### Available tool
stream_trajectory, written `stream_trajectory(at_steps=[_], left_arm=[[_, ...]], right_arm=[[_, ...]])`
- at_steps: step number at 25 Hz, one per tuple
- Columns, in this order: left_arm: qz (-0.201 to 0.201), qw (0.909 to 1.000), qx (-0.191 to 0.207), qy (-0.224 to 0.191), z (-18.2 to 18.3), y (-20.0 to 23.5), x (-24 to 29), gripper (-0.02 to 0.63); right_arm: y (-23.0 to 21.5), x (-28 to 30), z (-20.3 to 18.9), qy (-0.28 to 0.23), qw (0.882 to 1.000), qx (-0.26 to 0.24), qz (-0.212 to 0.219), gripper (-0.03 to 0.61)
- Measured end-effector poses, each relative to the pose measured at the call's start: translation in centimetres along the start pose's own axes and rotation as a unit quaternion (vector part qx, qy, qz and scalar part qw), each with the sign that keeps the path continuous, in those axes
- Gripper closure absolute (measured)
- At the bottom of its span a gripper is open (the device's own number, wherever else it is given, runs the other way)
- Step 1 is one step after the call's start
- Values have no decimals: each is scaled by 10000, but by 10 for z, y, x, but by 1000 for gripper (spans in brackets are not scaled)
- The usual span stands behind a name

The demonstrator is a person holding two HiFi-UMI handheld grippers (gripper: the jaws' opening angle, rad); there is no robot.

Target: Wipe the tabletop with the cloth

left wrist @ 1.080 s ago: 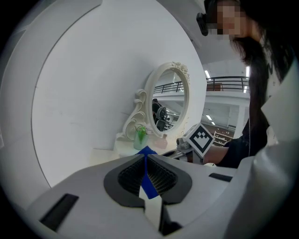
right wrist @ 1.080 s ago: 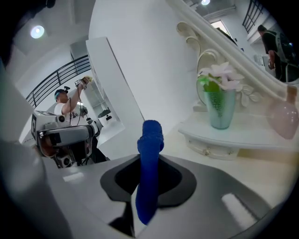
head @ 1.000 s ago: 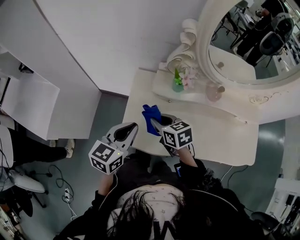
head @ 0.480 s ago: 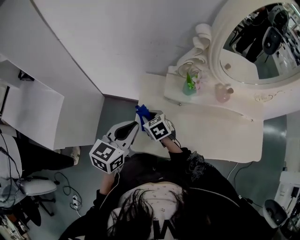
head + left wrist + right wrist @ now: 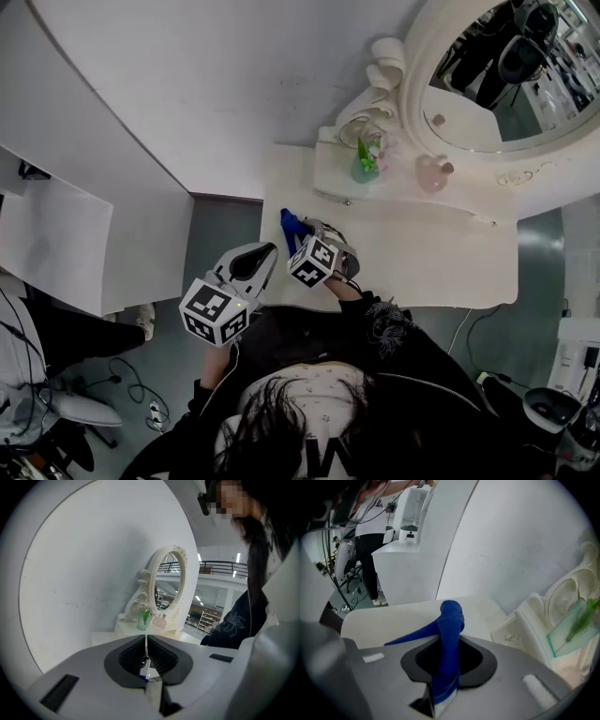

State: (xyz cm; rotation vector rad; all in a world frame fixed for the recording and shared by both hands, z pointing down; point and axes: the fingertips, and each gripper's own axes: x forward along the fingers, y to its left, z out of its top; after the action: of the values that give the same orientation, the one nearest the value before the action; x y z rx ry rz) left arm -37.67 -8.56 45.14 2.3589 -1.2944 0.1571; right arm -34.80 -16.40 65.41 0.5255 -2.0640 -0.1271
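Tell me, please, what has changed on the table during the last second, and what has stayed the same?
The right claw, shut on the blue cloth, slid left across the tabletop, toward its left edge and nearer to the left claw. Nothing was taken hold of or let go. The left claw stayed shut and empty, off the table; the green vase and pink bottle did not move.

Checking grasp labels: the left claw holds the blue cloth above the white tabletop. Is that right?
No, the right claw holds the blue cloth above the white tabletop, as the right gripper view shows; the left claw is shut on nothing.
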Motion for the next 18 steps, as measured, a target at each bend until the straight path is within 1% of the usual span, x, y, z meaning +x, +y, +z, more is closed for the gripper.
stream_trajectory(at_steps=[4, 11, 18], left_arm=[[-120, 9999, -1, 34, 0, -2, 10, 617], [-371, 9989, 142, 239, -1, -20, 30, 617], [-543, 9974, 331, 325, 5, -54, 62, 617]], right_arm=[[-19, -5, -20, 60, 9986, 516, -103, 500], [-60, -24, -67, 191, 9931, 1075, -429, 500], [-99, -48, -127, 348, 9896, 1251, -623, 500]])
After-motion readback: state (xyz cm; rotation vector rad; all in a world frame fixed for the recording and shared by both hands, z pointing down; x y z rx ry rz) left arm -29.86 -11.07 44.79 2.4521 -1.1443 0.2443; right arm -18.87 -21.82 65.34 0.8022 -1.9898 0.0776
